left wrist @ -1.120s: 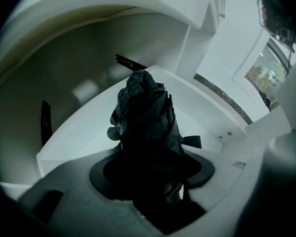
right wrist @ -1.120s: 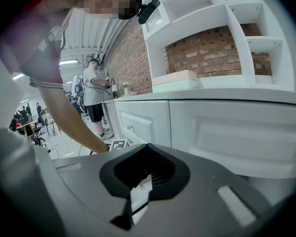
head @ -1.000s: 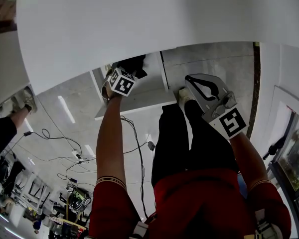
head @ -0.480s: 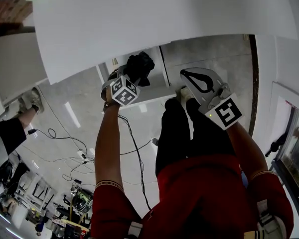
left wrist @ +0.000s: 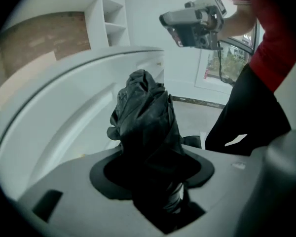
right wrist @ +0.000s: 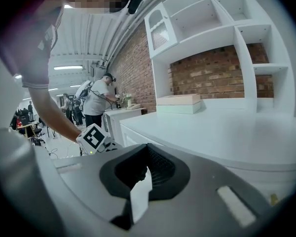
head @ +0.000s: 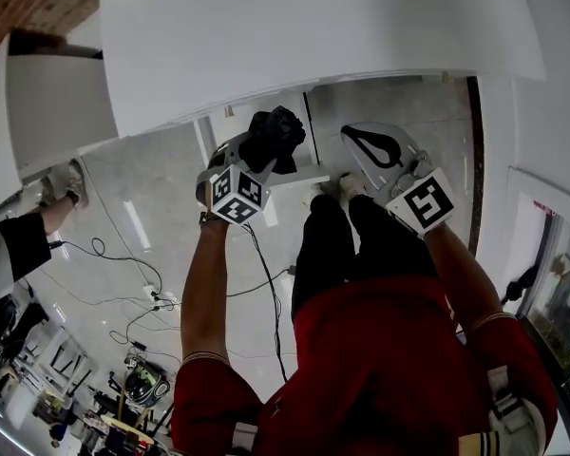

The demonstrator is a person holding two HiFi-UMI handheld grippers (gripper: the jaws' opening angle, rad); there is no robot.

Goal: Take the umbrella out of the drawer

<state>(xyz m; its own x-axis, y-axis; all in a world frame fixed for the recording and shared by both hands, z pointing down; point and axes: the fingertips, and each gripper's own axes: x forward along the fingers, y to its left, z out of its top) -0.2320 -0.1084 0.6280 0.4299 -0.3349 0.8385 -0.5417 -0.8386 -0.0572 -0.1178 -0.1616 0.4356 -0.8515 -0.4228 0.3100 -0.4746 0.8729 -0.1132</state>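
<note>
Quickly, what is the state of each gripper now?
Left gripper: closed on the black umbrella.
Right gripper: closed, holding nothing.

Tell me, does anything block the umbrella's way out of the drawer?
Nothing visible does: the left gripper is shut on the black umbrella, which is in open air beside the white cabinet.

Even, bright indoor light, strong fisheye bending at all edges, and the umbrella [left wrist: 144,122] a near-black, underexposed mass
</note>
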